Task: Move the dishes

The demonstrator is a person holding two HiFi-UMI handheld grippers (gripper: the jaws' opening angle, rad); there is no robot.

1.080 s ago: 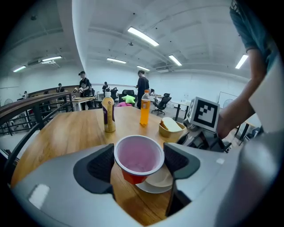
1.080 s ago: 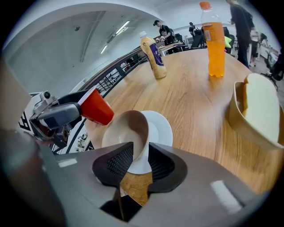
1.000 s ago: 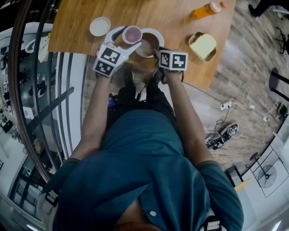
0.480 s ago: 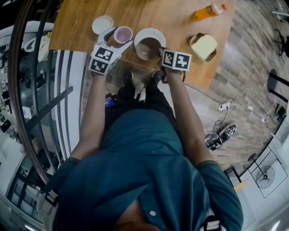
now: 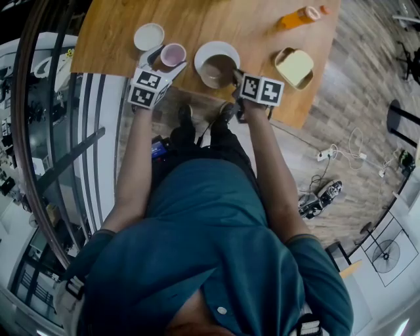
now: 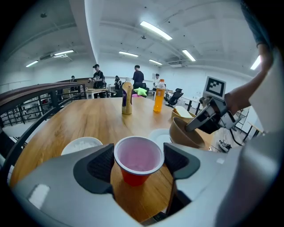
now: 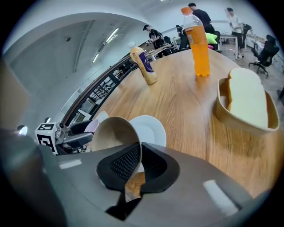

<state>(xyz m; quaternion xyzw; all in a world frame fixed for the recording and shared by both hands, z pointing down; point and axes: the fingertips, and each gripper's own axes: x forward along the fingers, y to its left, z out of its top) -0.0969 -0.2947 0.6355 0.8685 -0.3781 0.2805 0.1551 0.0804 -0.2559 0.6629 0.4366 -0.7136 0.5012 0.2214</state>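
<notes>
A red cup (image 5: 172, 54) with a pale pink inside sits between the pads of my left gripper (image 5: 168, 58), which is shut on its rim. From the left gripper view the cup (image 6: 137, 158) hangs close over the wooden table (image 6: 97, 119); whether it touches I cannot tell. My right gripper (image 5: 233, 75) pinches the rim of a brown bowl (image 5: 218, 69), which is tilted over a white plate (image 5: 211, 50). In the right gripper view the bowl (image 7: 113, 133) leans left, with the plate (image 7: 151, 128) behind it.
A small white dish (image 5: 149, 36) lies just left of the cup. An orange drink bottle (image 5: 298, 16) and a tan container (image 5: 294, 67) with a pale block in it are at the right. A tan squeeze bottle (image 7: 144, 66) stands further back. The table's near edge (image 5: 197, 92) runs below both grippers.
My left gripper carried the cup leftward, away from the bowl and toward the small white dish. The right gripper with the bowl has hardly shifted.
</notes>
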